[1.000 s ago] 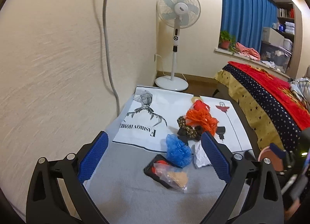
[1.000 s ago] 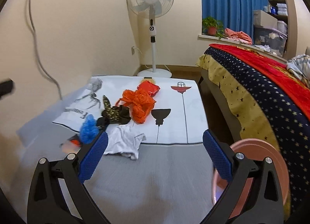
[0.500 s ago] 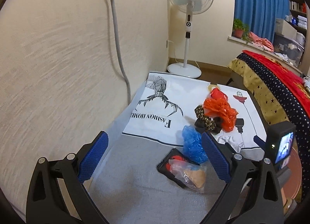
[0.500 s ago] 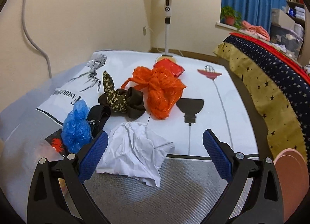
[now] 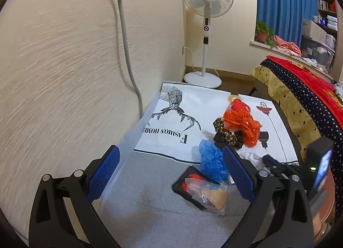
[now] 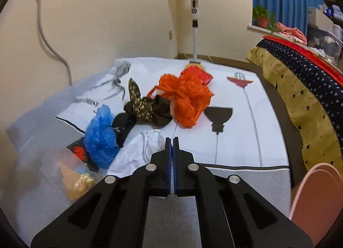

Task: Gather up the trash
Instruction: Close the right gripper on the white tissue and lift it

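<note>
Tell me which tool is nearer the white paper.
Right. The right tool is shut with its tips at the white paper's edge. The left tool is open, held back, with the paper beyond its right finger.

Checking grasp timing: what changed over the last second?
The right gripper moved forward and down toward the trash pile and closed; its jaws now meet beside the crumpled white paper, though a grip on it isn't visible. The left gripper stayed open, drifting slightly. The orange bag and blue bag lie unmoved.
</note>
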The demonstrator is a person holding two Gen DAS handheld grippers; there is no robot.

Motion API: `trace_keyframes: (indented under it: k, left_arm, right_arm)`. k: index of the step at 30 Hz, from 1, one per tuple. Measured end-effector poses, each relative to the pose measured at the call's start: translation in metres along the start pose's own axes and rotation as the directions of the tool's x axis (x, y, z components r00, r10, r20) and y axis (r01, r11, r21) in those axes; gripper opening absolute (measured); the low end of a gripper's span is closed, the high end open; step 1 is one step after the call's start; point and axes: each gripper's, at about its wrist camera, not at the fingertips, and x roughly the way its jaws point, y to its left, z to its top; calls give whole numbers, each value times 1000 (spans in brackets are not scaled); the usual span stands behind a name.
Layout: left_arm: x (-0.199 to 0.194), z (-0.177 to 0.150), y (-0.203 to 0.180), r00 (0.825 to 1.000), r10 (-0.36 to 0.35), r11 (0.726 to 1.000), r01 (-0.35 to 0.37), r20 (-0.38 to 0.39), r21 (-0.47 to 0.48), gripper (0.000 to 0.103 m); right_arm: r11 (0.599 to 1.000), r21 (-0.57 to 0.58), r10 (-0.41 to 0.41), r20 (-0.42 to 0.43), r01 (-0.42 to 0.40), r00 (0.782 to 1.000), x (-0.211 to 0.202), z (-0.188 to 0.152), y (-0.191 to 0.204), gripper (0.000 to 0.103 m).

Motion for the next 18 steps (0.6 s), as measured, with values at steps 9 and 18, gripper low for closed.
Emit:
trace_keyframes:
  k: [9, 18]
  left_arm:
    - [-2, 0, -3, 1000, -14, 999, 15, 21, -29, 93]
    - [-1, -9, -27, 989, -127, 992, 129, 78, -19, 93]
  right_arm:
    - [999, -45, -14, 101, 19, 995, -80, 22, -7, 1]
    - [996, -45, -76, 98, 80, 992, -192, 23, -34, 1]
